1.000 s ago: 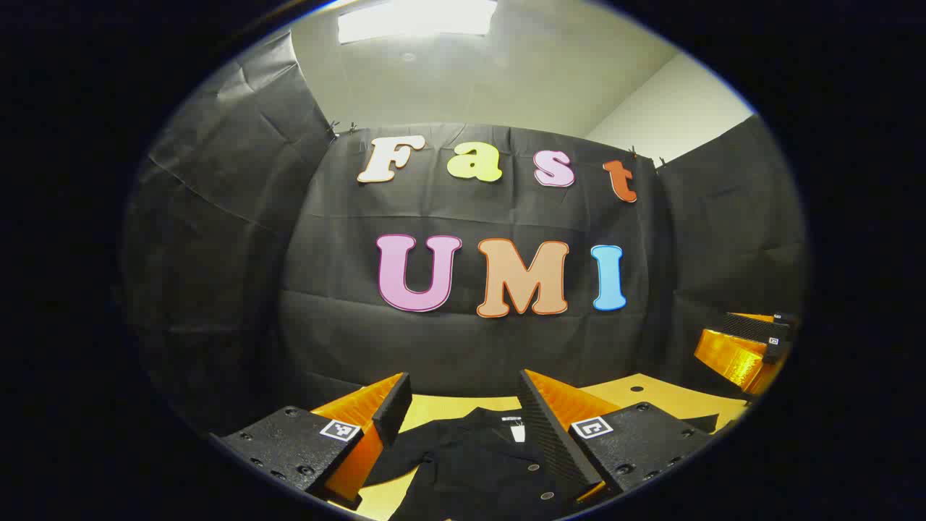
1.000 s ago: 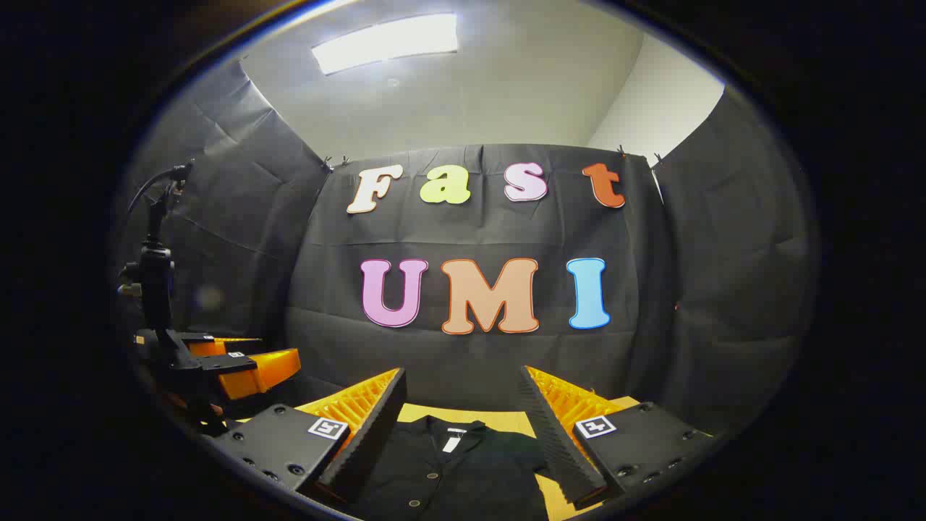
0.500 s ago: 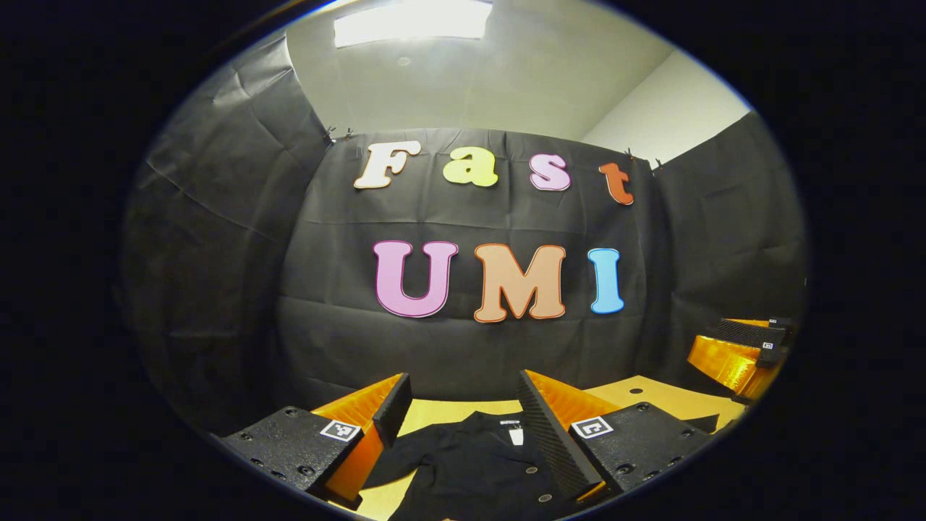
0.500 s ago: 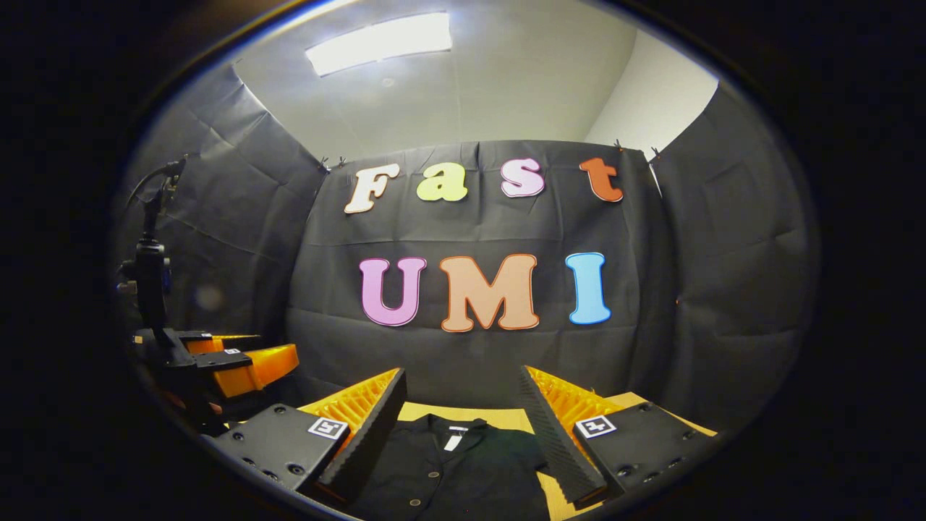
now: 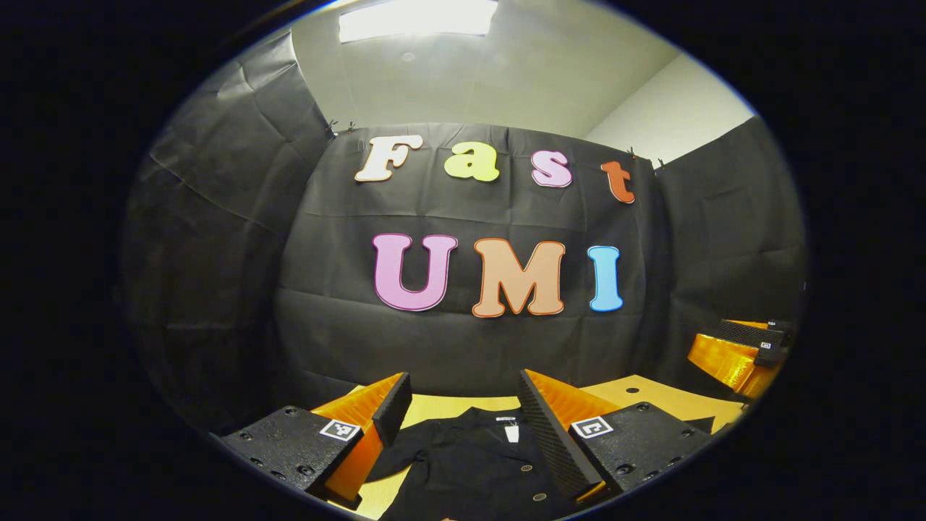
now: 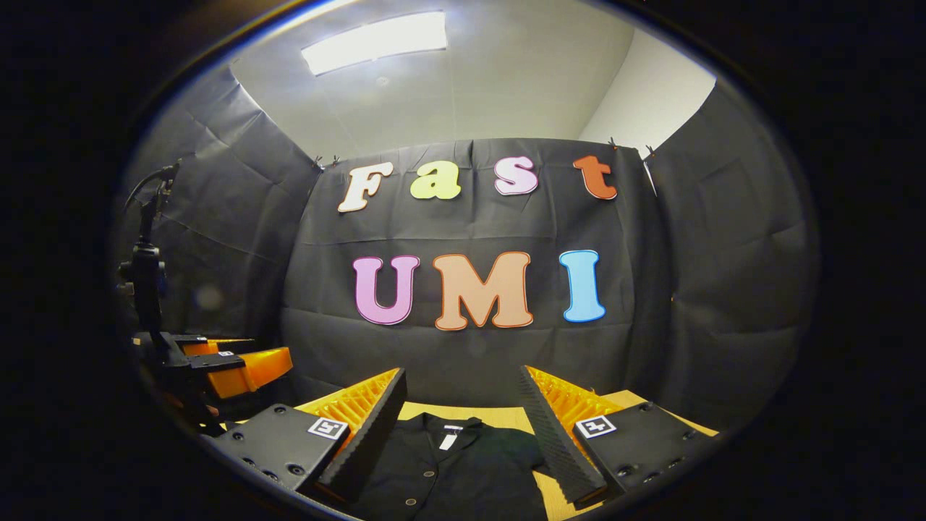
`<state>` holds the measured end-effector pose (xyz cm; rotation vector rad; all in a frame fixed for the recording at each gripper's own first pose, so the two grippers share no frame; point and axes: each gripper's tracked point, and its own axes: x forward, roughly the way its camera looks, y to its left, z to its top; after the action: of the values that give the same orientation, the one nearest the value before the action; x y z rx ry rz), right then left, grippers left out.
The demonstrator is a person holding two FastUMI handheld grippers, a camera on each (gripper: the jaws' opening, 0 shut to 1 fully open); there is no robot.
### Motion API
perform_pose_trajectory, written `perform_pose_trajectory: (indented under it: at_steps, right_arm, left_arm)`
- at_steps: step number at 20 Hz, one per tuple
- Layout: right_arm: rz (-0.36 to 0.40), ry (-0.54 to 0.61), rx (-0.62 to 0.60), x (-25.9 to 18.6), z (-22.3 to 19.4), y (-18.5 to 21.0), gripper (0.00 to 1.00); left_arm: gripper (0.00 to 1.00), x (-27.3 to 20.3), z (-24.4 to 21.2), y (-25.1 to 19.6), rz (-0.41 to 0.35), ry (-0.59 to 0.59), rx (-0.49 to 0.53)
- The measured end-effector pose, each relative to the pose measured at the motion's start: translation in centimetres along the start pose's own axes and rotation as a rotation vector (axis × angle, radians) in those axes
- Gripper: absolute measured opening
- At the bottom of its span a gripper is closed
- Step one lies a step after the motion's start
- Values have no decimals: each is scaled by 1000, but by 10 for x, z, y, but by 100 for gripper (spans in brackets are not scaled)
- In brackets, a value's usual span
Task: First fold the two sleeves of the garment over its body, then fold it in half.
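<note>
A black buttoned garment (image 5: 477, 463) lies flat on the yellow table (image 5: 636, 394), collar toward the back wall, one sleeve (image 5: 398, 456) spread to the left. In the left gripper view my left gripper (image 5: 459, 405) hovers above it, open, nothing between its fingers. The right gripper view has the same garment (image 6: 456, 470) below my right gripper (image 6: 459, 401), also open and holding nothing. Each view catches the other gripper off to the side: the right gripper (image 5: 745, 347) and the left gripper (image 6: 224, 365).
Black cloth walls close the booth on three sides. A dark stand with a cable (image 6: 148, 275) rises at the left of the right gripper view. Bare yellow table (image 6: 499, 416) shows beyond the collar.
Both views shifted only slightly; the right gripper drifted a little, so the wall slid left in its view. The garment lies as before and both grippers stay open.
</note>
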<state>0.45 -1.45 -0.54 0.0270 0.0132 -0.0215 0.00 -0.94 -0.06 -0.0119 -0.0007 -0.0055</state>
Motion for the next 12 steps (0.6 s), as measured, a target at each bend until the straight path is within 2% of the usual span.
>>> perform_pose_trajectory:
  at_steps: [1, 4, 12]
  right_arm:
    - [0, 0, 2, 1, 1, 1, 98]
    - [4, 6, 1, 0, -5, 4, 98]
    - [5, 4, 5, -6, -2, 6, 98]
  left_arm:
    - [90, 1, 0, 0, -2, -1, 2]
    - [93, 0, -1, 1, -6, 0, 4]
    - [90, -7, 0, 3, -5, -1, 12]
